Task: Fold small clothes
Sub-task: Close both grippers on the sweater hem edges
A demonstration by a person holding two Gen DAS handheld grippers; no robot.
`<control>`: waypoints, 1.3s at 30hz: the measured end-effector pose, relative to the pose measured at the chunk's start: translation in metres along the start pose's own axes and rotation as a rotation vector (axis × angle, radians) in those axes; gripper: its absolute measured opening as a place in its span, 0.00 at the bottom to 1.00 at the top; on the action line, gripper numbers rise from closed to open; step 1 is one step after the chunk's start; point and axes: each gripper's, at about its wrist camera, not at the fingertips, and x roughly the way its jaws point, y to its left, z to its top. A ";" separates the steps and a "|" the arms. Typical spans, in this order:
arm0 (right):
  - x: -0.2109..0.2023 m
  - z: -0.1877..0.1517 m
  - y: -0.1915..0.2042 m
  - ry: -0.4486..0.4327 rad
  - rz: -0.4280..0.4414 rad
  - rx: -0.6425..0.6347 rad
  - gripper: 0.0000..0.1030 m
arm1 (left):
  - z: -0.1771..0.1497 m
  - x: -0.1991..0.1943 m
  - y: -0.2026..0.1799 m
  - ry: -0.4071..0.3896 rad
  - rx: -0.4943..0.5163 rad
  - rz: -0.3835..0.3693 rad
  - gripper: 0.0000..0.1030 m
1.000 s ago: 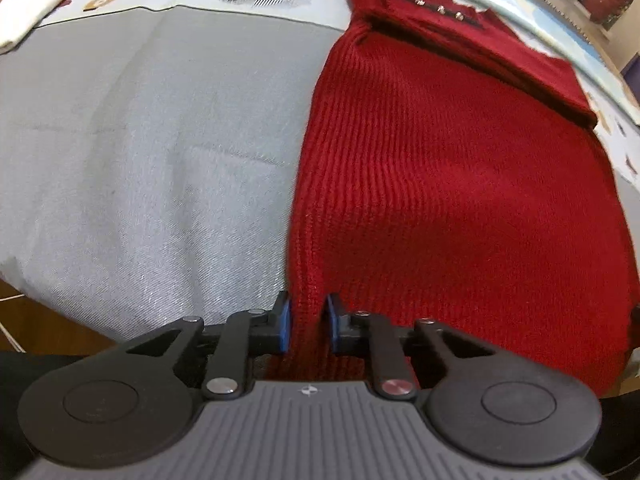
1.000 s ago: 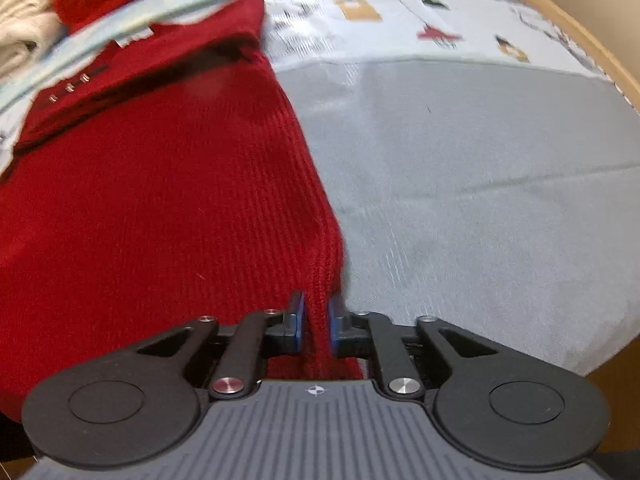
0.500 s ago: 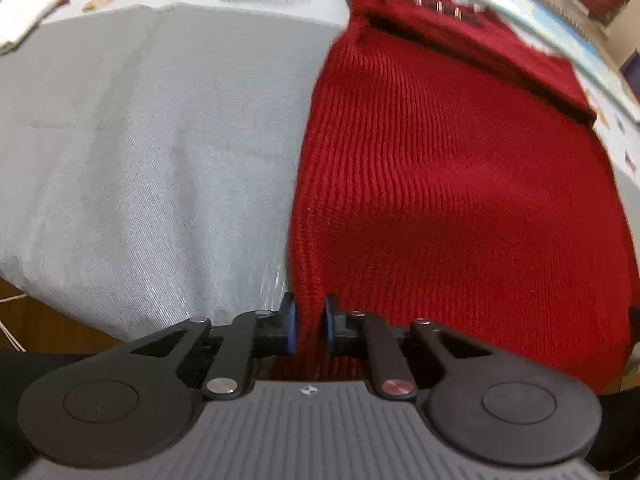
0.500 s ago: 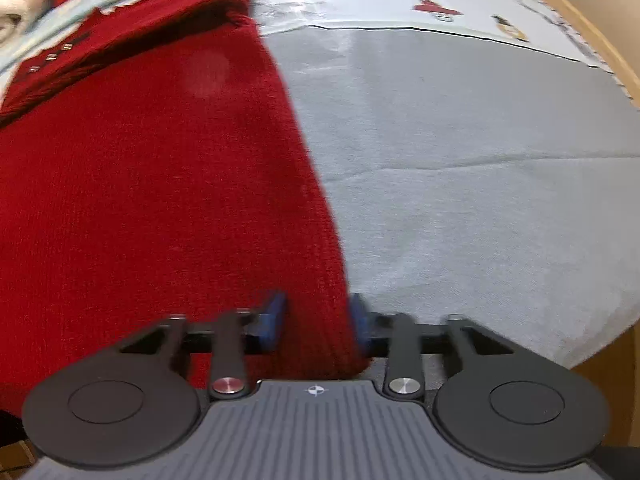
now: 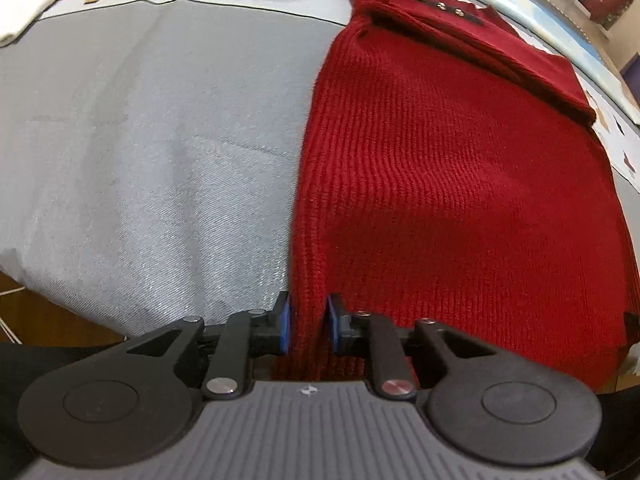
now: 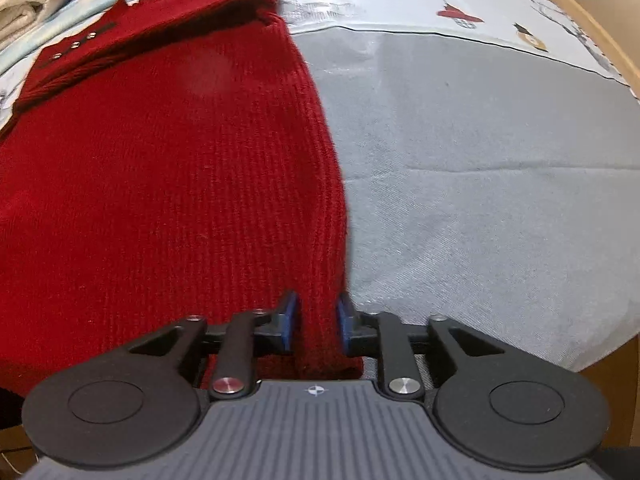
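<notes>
A red knitted sweater (image 5: 440, 160) lies flat on a grey cloth, its sleeves folded across the top near the buttoned collar (image 5: 440, 6). My left gripper (image 5: 308, 326) is shut on the sweater's near left hem corner. In the right wrist view the same sweater (image 6: 180, 160) fills the left half. My right gripper (image 6: 316, 326) has its blue pads (image 6: 289, 322) around the near right hem corner, closed on the thick knit.
The grey cloth (image 5: 140, 140) covers the table, with a printed light-blue cloth (image 6: 460, 4) beyond it. White folded clothes (image 6: 24, 4) lie at the far edge, and another white garment (image 5: 36, 0) at the far left. The wooden table edge (image 6: 608, 380) is near.
The right jaws opened wider half a second ago and have closed in on the hem again. The left gripper stayed on its corner and shifted little.
</notes>
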 end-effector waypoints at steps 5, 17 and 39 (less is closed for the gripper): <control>0.000 -0.004 -0.001 0.015 0.002 0.020 0.46 | -0.004 0.000 -0.003 0.010 0.010 -0.005 0.22; -0.005 -0.003 0.008 -0.017 0.096 -0.055 0.18 | -0.002 0.000 -0.007 0.008 0.015 -0.024 0.23; -0.022 0.002 -0.012 -0.108 0.243 0.104 0.12 | -0.007 -0.012 0.002 -0.022 -0.008 -0.076 0.14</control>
